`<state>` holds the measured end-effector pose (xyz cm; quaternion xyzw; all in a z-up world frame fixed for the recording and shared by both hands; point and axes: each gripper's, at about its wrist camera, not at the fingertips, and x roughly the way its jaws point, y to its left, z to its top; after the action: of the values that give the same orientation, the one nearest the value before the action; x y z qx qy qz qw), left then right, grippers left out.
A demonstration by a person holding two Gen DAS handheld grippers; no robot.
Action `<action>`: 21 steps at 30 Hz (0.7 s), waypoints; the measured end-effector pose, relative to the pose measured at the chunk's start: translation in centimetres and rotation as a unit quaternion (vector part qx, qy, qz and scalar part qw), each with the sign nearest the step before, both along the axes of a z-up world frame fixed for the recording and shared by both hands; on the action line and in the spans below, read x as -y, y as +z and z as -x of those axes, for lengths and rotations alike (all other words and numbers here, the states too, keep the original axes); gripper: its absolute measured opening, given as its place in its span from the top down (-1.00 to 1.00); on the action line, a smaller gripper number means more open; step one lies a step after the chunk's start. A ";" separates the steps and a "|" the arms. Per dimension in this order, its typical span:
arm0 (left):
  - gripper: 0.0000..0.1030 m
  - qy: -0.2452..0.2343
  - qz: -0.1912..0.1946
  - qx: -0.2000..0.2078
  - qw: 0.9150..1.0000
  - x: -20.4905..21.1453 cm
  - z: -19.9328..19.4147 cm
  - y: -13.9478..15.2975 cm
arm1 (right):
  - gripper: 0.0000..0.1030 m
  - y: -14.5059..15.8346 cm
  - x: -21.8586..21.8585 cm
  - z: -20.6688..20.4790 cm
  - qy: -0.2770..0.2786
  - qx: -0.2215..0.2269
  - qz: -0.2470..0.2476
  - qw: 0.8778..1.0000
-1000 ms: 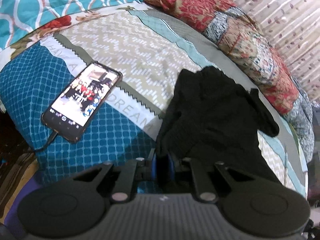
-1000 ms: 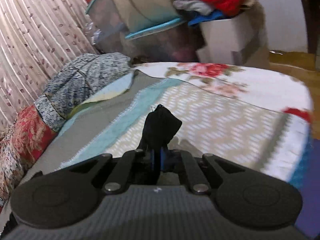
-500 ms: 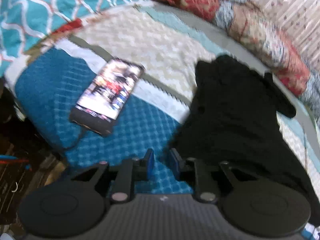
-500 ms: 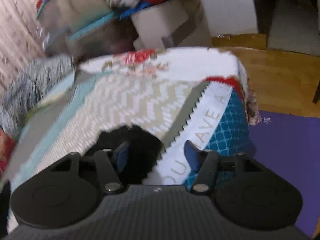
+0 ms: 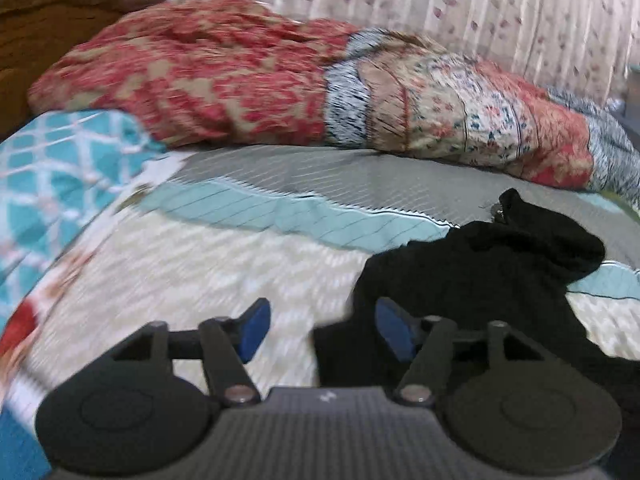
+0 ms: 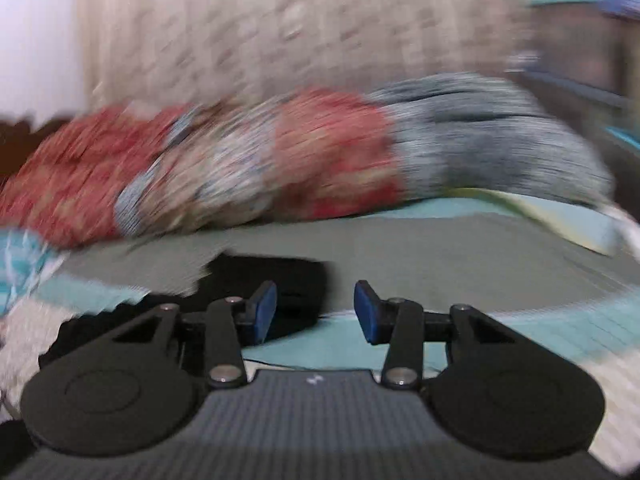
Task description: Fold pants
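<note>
Heavily motion-blurred. Right gripper (image 6: 315,312) in the near foreground, blue-padded jaws parted, nothing between them. Crumpled black fabric pants (image 6: 264,280) near left, behind the left finger, on a grey-and-teal patterned bed cover (image 6: 440,256). Farther back, a long red, floral and grey-blue quilt (image 6: 320,160); beyond it, pale patterned curtains (image 6: 280,28).

Matt black cloth pants (image 5: 480,264) lie crumpled on a woven, printed cotton-look bedspread (image 5: 248,248); a soft patterned quilt (image 5: 280,76) bunches behind, before a thin curtain (image 5: 440,4), as matt plastic left gripper (image 5: 320,330) frames the view
</note>
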<state>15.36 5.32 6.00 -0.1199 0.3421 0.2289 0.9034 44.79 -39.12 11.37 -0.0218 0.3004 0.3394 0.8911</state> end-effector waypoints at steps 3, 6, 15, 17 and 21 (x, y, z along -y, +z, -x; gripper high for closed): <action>-0.54 -0.016 0.012 -0.005 1.000 -0.6 -3.7 -2.3 | 0.10 -2.7 -9.0 -3.1 0.068 -0.006 0.039 0.997; -0.61 -0.030 0.018 -0.013 0.999 -0.8 -5.8 -4.1 | 0.10 -5.2 -16.2 -6.0 0.089 -0.025 0.062 0.994; -0.33 -0.054 0.001 -0.010 0.998 0.3 -9.0 -6.3 | -0.17 -13.9 -27.4 -10.7 0.050 -0.178 0.057 0.981; 0.52 -0.058 0.005 -0.028 0.998 0.3 -9.7 -6.8 | 0.62 -14.7 -28.5 -10.4 0.042 -0.154 0.087 0.983; 0.86 -0.028 0.020 -0.005 0.999 -0.2 -9.1 -6.3 | 0.81 -11.6 -26.6 -11.7 -0.002 -0.118 0.057 0.991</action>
<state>24.50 5.48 -0.29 -0.1276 0.3546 0.1973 0.9050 56.44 -12.53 -0.19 -0.0313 0.4225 0.3198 0.8475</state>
